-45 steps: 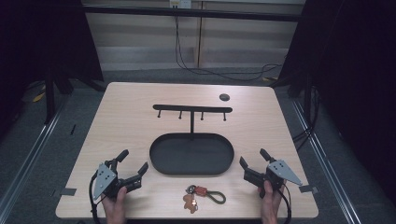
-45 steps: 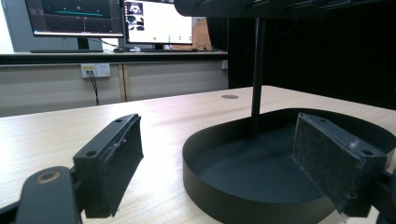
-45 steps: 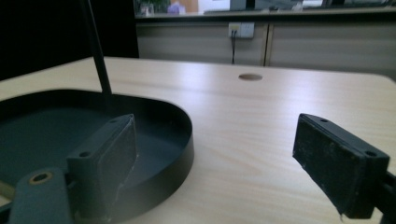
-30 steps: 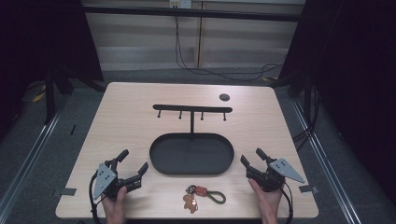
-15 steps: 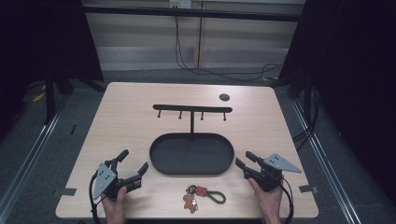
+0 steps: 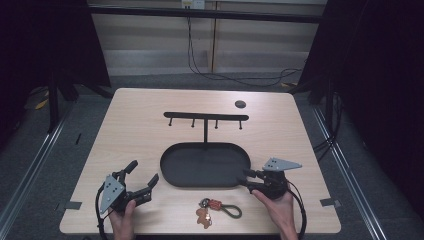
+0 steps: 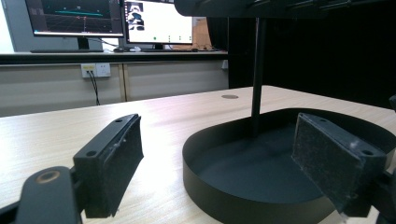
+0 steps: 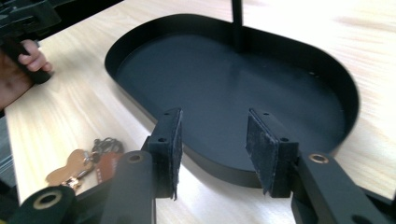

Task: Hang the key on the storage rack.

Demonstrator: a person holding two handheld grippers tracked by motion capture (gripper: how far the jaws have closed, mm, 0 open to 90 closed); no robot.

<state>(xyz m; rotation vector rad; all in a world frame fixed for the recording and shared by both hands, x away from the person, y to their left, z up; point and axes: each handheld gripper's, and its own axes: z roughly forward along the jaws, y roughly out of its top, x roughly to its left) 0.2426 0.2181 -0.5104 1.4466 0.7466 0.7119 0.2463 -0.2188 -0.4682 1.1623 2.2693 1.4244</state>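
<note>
A black oval tray (image 6: 166, 172) lies at the table's front middle, and a post from it carries a hook bar (image 6: 206, 116). In front of the tray lies a key ring (image 6: 217, 207) with brown tags and a green loop. My right gripper (image 6: 248, 178) points left at the tray's right front rim. Its jaws have just been closing, and in the right gripper view they stand partly open (image 8: 215, 130) with nothing between them, the tray (image 8: 111, 58) behind and the key ring (image 8: 86, 165) at lower left. My left gripper (image 6: 144, 171) rests open left of the tray, its jaws (image 7: 219, 140) wide apart and empty.
A small black disc (image 6: 240, 104) sits on the far right of the table. The post (image 7: 258, 70) rises from the tray's far side. The other hand with its gripper (image 8: 23, 28) appears at the right gripper view's top left. Dark curtains flank the table.
The right gripper has moved left toward the tray, lifted a little and turned to point left, with its jaws narrower than before. The left gripper has kept still.
</note>
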